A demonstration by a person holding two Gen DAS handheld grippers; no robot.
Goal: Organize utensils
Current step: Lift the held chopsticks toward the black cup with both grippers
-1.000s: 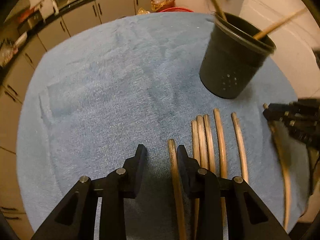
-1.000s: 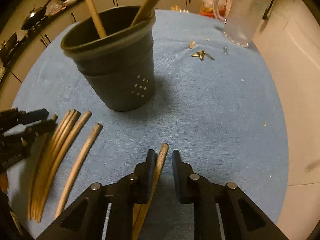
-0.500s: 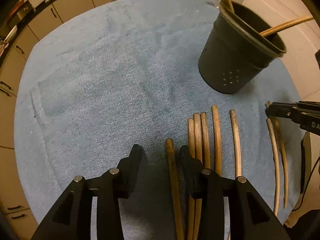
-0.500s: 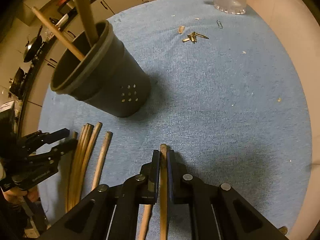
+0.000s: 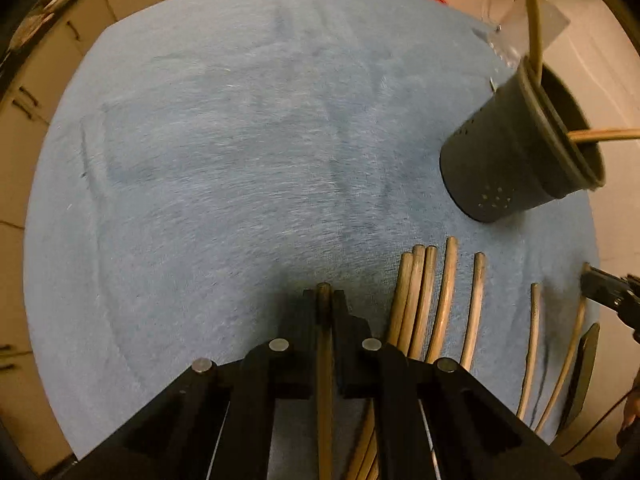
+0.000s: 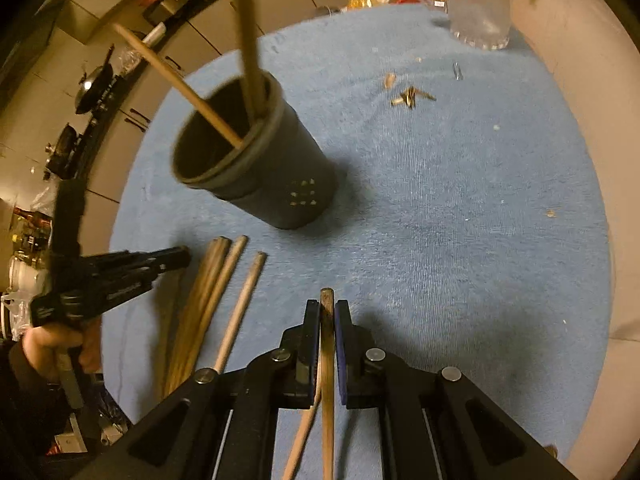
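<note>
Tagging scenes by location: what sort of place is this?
Probably a home kitchen: beige cabinet doors with dark handles, pans on a counter, and a dark grey perforated utensil holder with wooden chopsticks on a blue cloth-covered table.

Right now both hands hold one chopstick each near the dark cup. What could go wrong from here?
1. Each chopstick is pinched near one end, so the long free part may swing or slip between the fingers.
2. Two sticks already lean across the cup; a new one may hit them or tip the cup.
3. Both hands aim at one opening, so the left gripper and right gripper may collide.
</note>
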